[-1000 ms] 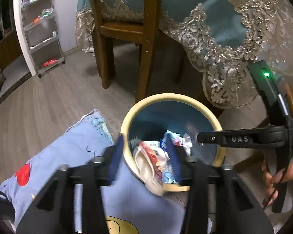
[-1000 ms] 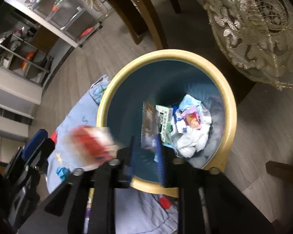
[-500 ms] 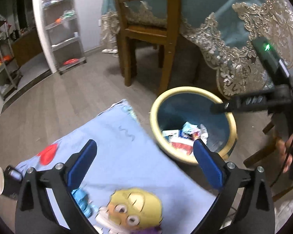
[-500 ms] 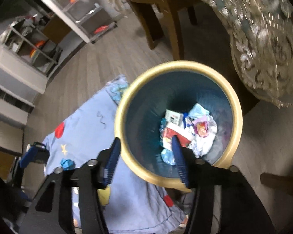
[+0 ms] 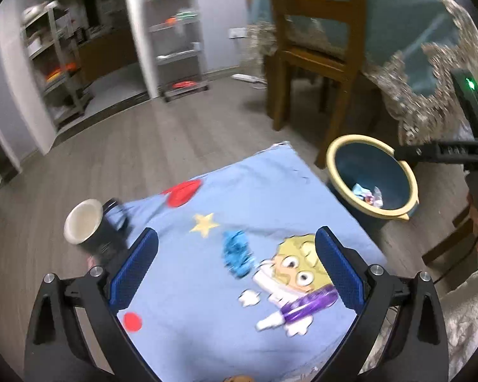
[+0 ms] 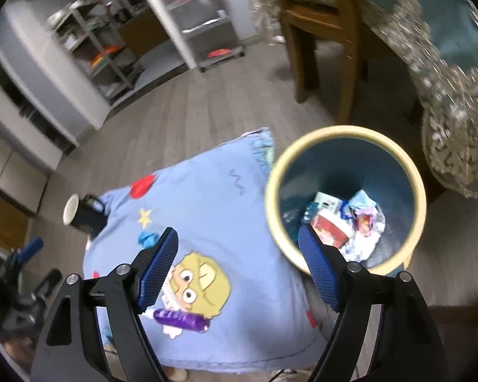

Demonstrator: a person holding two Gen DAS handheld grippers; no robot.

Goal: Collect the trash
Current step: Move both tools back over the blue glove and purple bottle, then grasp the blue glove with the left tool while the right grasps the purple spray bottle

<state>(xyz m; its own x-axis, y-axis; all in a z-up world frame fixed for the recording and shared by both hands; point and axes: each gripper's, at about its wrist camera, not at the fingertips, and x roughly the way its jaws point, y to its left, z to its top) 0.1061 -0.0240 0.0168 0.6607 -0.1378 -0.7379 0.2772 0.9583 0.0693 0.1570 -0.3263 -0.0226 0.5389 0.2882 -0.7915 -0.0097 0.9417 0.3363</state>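
On the grey wood-look floor beside a wooden chair (image 5: pixel 315 54) stands a round bin with a cream rim and dark teal inside (image 6: pixel 420 191), its rim touching the edge of a light blue cartoon-printed cloth (image 5: pixel 255 197). Crumpled wrappers and a red-and-white packet (image 6: pixel 331 229) lie at the bottom of the bin; whatever print they carry is too blurred to read. On the cloth, near a yellow star, rests a crumpled blue scrap (image 5: pixel 237 253), well apart from the bin. A black mug with a white inside (image 5: pixel 90 229) lies tipped at the cloth's left edge.

The left gripper (image 5: pixel 235 270) hangs over the cloth, its blue ribbed pads spread fully with nothing between them; the blue scrap shows on the cloth between them. The right gripper (image 6: pixel 239 270) has just been widening its jaws and holds nothing; one blue pad (image 6: pixel 317 270) overlaps the bin's near rim in view. White lettering on the right gripper's black arm, seen from the left wrist, is illegible. A teal tablecloth with lace trim (image 5: pixel 430 102) hangs behind the bin.
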